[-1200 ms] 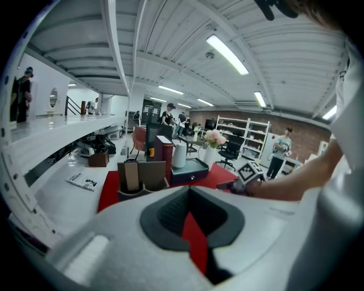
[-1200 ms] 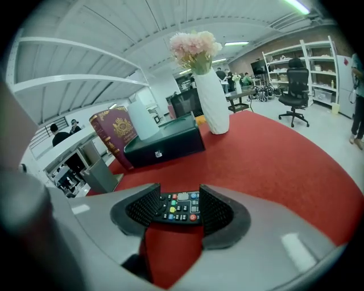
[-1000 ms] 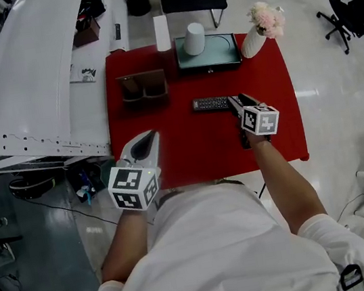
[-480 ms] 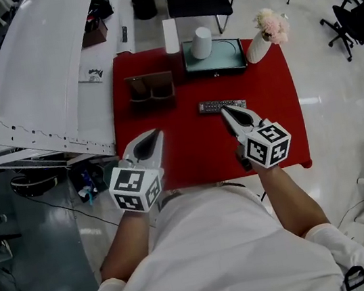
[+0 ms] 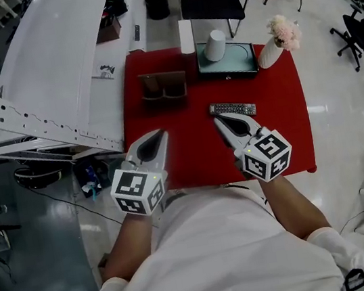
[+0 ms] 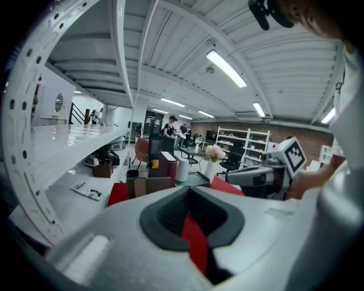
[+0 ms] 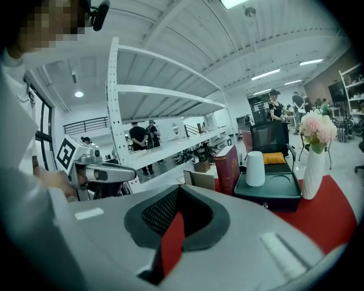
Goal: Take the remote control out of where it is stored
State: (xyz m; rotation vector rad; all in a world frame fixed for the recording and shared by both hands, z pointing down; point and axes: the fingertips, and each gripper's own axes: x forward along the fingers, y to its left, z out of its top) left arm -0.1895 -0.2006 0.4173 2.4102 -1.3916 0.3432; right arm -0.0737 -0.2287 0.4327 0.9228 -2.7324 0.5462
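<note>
Two grippers, both w/ jaws pressed together, nothing btwn them. The remote control (image 5: 232, 109) lies flat on the red table (image 5: 281, 125), outside the brown holder (image 5: 164, 86), to the holder's right & a bit nearer the person. The left gripper (image 5: 159, 137) hangs nearer the person than the holder, the right gripper (image 5: 220, 122) to the holder's near right, tip just short of the remote.

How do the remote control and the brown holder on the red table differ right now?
The remote control is black, slim and lies flat on the red table; the brown holder is boxy and stands upright with two pockets. The remote lies nearer the right gripper; the holder sits farther back, at left. Both rest on that table, apart, neither held.
</note>
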